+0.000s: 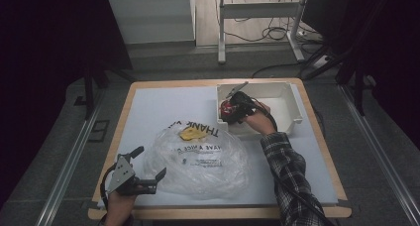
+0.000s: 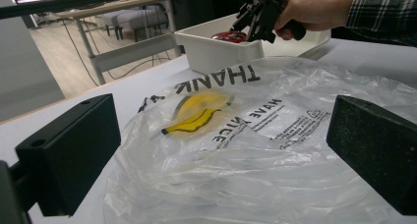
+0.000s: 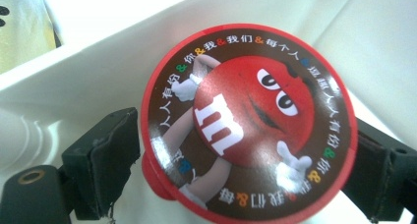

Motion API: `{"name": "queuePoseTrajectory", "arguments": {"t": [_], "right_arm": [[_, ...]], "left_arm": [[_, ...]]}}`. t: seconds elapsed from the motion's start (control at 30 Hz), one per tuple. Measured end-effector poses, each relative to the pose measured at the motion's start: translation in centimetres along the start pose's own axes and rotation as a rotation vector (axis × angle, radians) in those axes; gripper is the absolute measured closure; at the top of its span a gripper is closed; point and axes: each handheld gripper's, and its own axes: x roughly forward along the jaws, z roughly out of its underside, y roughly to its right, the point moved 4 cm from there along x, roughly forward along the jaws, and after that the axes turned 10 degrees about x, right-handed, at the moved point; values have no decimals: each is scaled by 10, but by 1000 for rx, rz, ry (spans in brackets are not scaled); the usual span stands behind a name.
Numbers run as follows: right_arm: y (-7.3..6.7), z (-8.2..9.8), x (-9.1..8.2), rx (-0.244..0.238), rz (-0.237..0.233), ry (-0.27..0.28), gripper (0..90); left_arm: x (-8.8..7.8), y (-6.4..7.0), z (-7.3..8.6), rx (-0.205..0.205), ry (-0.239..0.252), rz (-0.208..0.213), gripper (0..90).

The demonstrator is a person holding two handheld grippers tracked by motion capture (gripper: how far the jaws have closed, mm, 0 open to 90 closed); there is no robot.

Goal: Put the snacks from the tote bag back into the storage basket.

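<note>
A round red M&M's candy tub (image 3: 251, 121) stands inside the white bin (image 1: 292, 118) at the table's far right. My right gripper (image 3: 246, 160) reaches down into the bin's left end with the tub between its jaws. The pads (image 3: 105, 155) stand just off the tub's sides, so the gripper is open. In the high view the tub (image 1: 227, 108) is a red patch under that gripper (image 1: 231, 110). My left gripper (image 1: 152, 160) rests open at the front left, its jaws pointing at a crumpled clear plastic bag (image 1: 203, 159) with black lettering and a yellow print.
The bag (image 2: 255, 150) lies between the left gripper's jaws (image 2: 221, 155) and the bin (image 2: 216, 54). A pale mat (image 1: 158, 107) covers the wooden table. Beyond the far edge stand a metal frame (image 1: 257, 10) and loose cables (image 1: 277, 32) on the floor.
</note>
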Motion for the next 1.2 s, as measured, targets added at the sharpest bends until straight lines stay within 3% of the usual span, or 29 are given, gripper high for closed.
{"name": "queuePoseTrajectory", "arguments": {"t": [1.2], "right_arm": [[-2, 14, -29, 16, -26, 105, 94]], "left_arm": [[0, 0, 0, 0, 0, 1, 0]]}}
